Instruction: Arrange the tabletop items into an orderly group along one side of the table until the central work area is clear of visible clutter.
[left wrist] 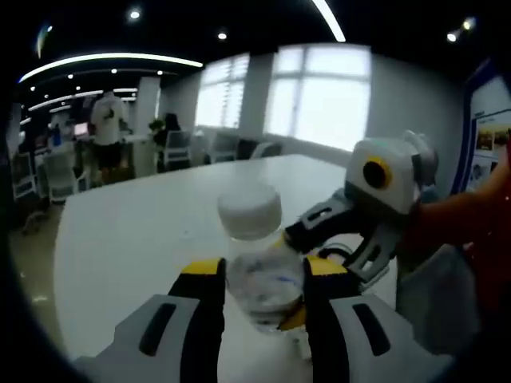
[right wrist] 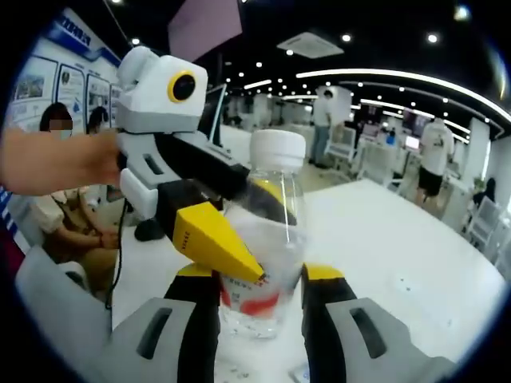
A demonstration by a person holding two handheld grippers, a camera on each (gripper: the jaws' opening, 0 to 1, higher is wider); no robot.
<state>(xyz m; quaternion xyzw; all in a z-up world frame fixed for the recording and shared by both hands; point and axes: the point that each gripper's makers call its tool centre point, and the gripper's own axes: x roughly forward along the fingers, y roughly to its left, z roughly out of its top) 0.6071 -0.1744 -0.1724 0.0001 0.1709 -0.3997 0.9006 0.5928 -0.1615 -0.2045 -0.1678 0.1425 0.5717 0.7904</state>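
A clear plastic bottle (left wrist: 257,271) with a white cap stands upright between my left gripper's (left wrist: 262,275) yellow-tipped jaws, which press on its sides. The right gripper (left wrist: 294,275) reaches in from the right and clasps the same bottle. In the right gripper view the bottle (right wrist: 271,231) shows a red label low on its body, and my right gripper (right wrist: 261,279) is shut on that lower part. The left gripper (right wrist: 263,235) comes in from the left, one yellow finger (right wrist: 215,239) lying across the bottle's front. The bottle's base is hidden by the jaws.
The white table (left wrist: 144,239) stretches away bare on the left and far side; its edge curves at the left. A black cable (right wrist: 120,255) runs along the table's side. A person sits beside it (right wrist: 64,207). Others stand among chairs further back (left wrist: 106,128).
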